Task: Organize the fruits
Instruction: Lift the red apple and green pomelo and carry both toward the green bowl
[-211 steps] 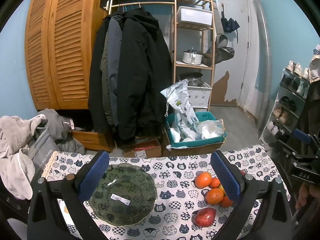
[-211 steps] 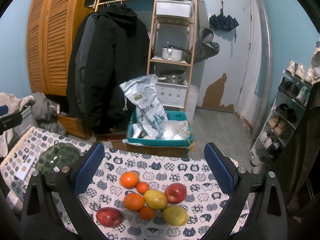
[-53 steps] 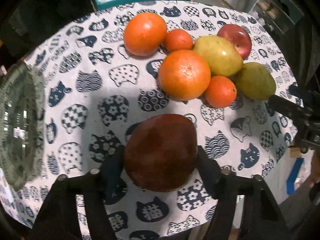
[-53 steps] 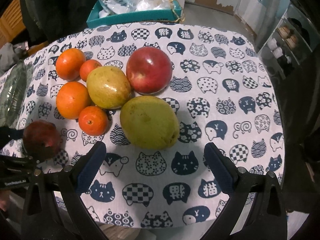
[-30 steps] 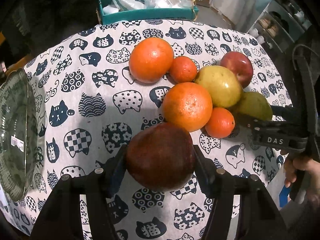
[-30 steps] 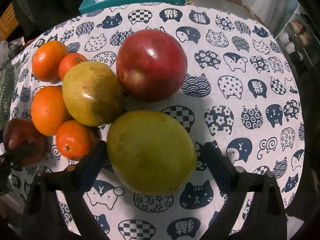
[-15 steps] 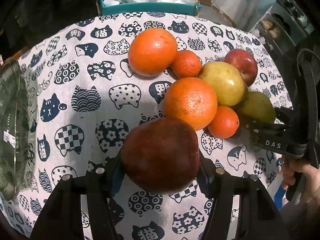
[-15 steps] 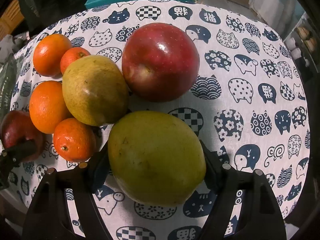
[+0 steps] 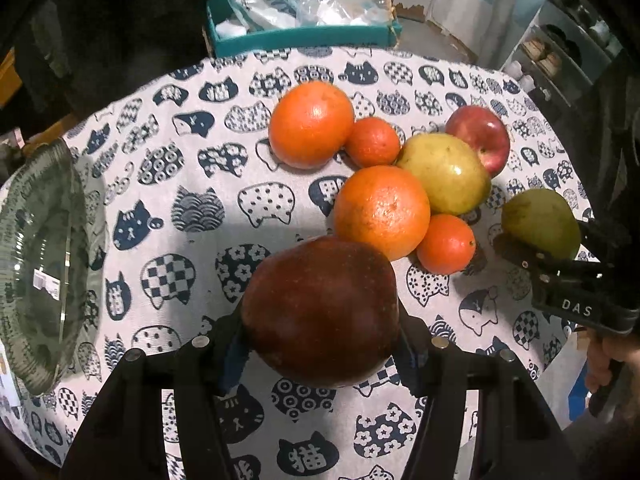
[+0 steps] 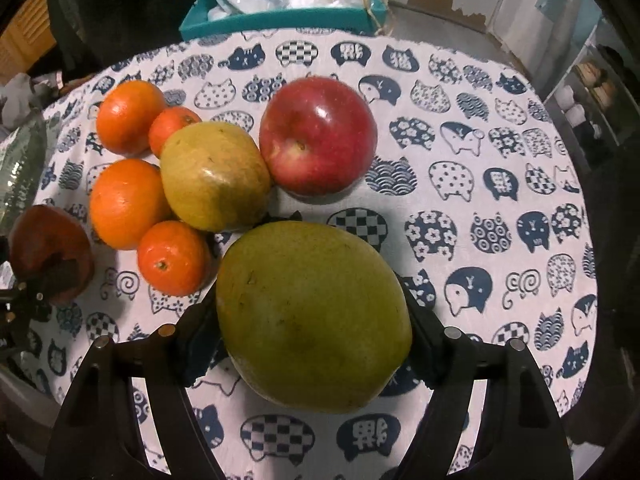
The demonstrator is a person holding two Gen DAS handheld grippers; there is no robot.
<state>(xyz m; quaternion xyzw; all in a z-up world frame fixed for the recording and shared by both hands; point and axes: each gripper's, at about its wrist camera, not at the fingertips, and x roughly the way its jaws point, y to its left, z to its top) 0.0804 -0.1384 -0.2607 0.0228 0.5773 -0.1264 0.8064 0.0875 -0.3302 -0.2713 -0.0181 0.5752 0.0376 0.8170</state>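
Observation:
My left gripper (image 9: 320, 332) is shut on a dark red apple (image 9: 320, 312) and holds it just above the cat-print tablecloth (image 9: 192, 168). My right gripper (image 10: 312, 332) is shut on a large green pear (image 10: 314, 316), lifted slightly beside the fruit pile. On the cloth lie two large oranges (image 9: 311, 124) (image 9: 382, 212), two small tangerines (image 9: 373, 142) (image 9: 446, 244), a yellow pear (image 9: 444, 174) and a bright red apple (image 10: 318, 136). A green glass bowl (image 9: 40, 264) stands at the left edge of the table.
A teal box with plastic bags (image 9: 304, 16) sits on the floor behind the table. Dark coats (image 9: 100, 12) hang at the back left. A shoe rack (image 9: 576, 44) stands at the right. The table's round edge runs close on the right and front.
My right gripper has closed on the green pear and raised it a little from the pile. My left gripper holds the dark red apple slightly higher than before.

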